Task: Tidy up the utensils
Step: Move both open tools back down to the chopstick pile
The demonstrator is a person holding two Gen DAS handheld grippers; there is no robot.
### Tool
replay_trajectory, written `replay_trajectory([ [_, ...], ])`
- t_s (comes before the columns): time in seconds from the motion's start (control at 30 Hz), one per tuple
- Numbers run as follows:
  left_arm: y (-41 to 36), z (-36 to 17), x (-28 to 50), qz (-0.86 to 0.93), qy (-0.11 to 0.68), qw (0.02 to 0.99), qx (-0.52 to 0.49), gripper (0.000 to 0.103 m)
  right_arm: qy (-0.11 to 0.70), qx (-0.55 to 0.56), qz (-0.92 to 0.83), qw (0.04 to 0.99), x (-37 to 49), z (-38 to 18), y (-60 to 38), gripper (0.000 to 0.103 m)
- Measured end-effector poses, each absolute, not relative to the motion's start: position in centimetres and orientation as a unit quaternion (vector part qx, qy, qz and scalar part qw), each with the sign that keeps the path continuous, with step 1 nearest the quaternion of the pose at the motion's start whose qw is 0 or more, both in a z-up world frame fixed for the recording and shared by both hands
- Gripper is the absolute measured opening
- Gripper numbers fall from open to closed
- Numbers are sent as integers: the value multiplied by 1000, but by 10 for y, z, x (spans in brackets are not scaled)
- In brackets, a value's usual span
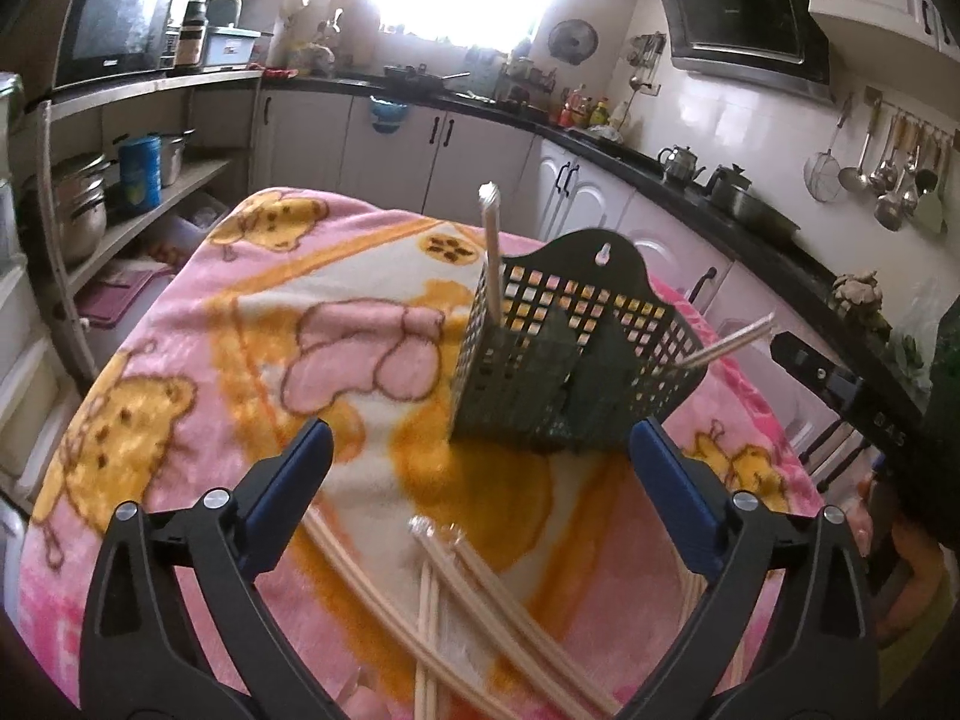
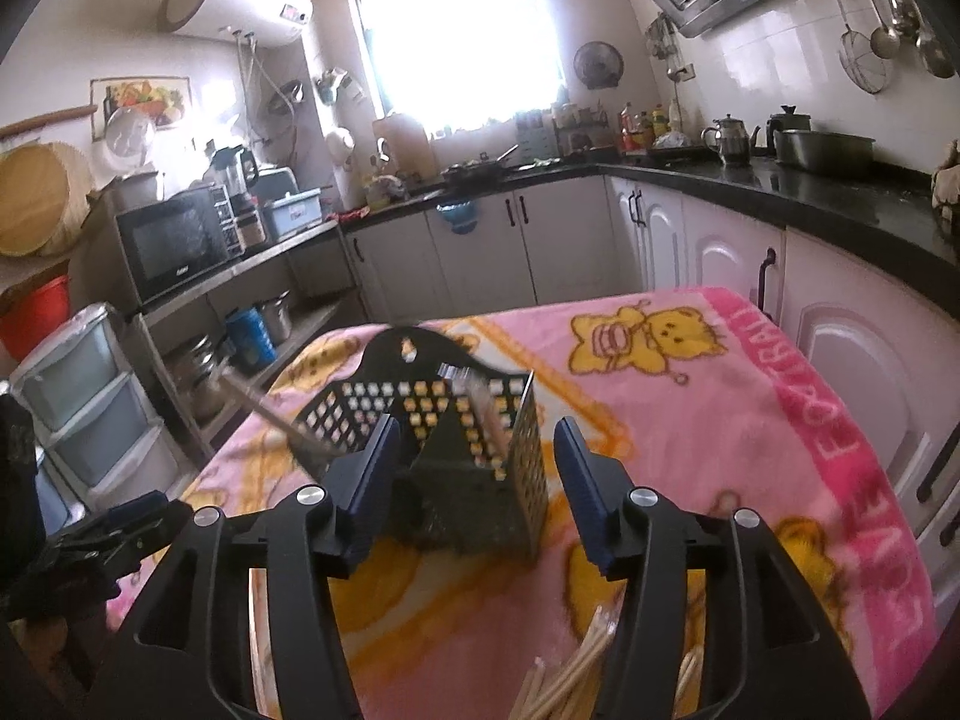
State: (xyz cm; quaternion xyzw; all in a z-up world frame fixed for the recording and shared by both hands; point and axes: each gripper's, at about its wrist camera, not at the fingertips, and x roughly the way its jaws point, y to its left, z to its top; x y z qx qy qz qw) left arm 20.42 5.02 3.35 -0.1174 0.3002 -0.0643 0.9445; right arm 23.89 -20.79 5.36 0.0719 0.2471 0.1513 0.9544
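Observation:
A black perforated utensil basket (image 1: 564, 354) stands on the pink cartoon blanket (image 1: 240, 312). One chopstick (image 1: 493, 252) stands upright in its left compartment and another (image 1: 729, 341) leans out to the right. Several loose wooden chopsticks (image 1: 480, 612) lie on the blanket below the open, empty left gripper (image 1: 480, 480). In the right wrist view the basket (image 2: 456, 456) sits just beyond the open, empty right gripper (image 2: 477, 474), with a chopstick (image 2: 270, 414) leaning left and another (image 2: 483, 414) upright. Loose chopsticks (image 2: 570, 672) lie near the bottom edge.
The blanket-covered table (image 2: 780, 420) stands in a kitchen. White cabinets (image 2: 690, 240) with a black counter run behind and to the right. Shelves with pots (image 1: 84, 204) and a microwave (image 1: 114, 24) stand to the left. The other gripper (image 2: 102, 534) shows at the left.

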Motion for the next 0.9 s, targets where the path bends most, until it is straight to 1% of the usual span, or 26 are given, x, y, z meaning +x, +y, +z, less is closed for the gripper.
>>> replay_trajectory([
  [0.3, 60, 14, 178, -58, 310, 938, -147, 91, 272, 55, 160, 947, 210, 36, -202, 54],
  [0.9, 60, -9, 151, -61, 344, 925, -152, 91, 314, 30, 179, 932, 174, 8, -196, 54],
])
